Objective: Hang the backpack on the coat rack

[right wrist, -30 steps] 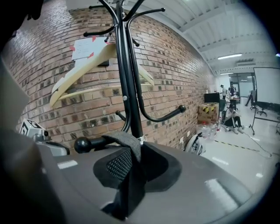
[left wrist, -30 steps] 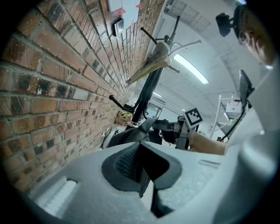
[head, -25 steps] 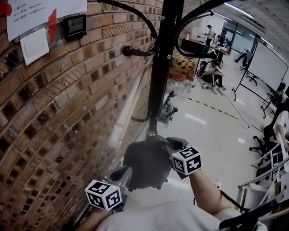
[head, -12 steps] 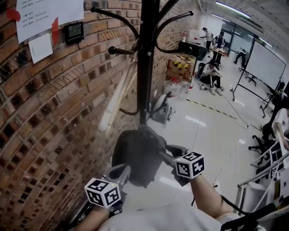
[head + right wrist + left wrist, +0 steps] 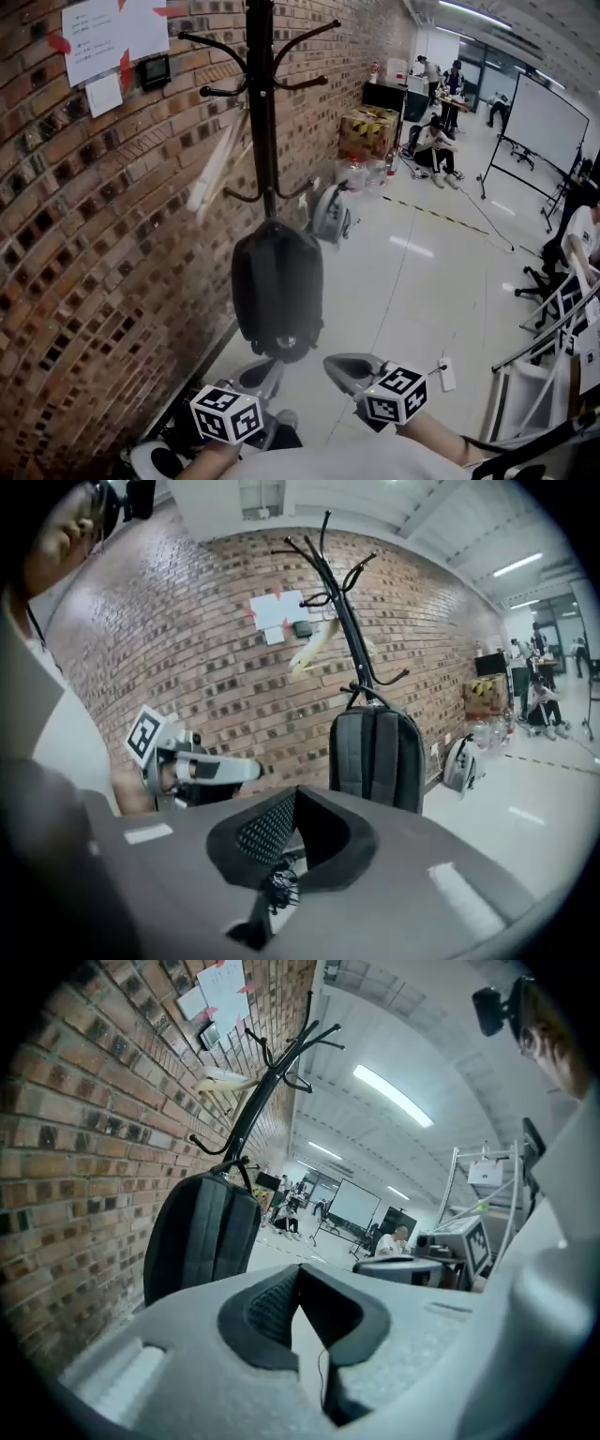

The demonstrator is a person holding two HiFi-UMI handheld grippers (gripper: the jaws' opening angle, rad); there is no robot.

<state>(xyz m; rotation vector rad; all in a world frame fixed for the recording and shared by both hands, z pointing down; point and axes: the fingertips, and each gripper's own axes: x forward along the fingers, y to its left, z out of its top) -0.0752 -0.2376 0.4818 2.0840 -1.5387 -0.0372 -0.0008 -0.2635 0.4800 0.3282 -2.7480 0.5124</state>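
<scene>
A black backpack [image 5: 277, 291] hangs by its top loop from a lower hook of the black coat rack [image 5: 262, 112], close to the brick wall. No gripper touches it. My left gripper [image 5: 265, 375] and right gripper [image 5: 347, 367] sit low in the head view, drawn back from the pack's bottom, both shut and empty. The left gripper view shows the backpack [image 5: 202, 1232] ahead on the left, beyond the closed left gripper [image 5: 300, 1274]. In the right gripper view the backpack [image 5: 375, 752] hangs under the rack [image 5: 342, 611], past the closed right gripper [image 5: 298, 799].
The brick wall [image 5: 84, 244] runs along the left with papers [image 5: 112, 33] taped up. A white pipe [image 5: 214, 164] leans behind the rack. A grey bag [image 5: 330, 214], bottles and a box [image 5: 367, 131] stand further down. People sit in the distance. Metal frames [image 5: 553, 328] are on the right.
Both grippers have pulled back from the backpack, which they were touching a second ago. The pack now hangs free on the rack, and more of the rack has come into view.
</scene>
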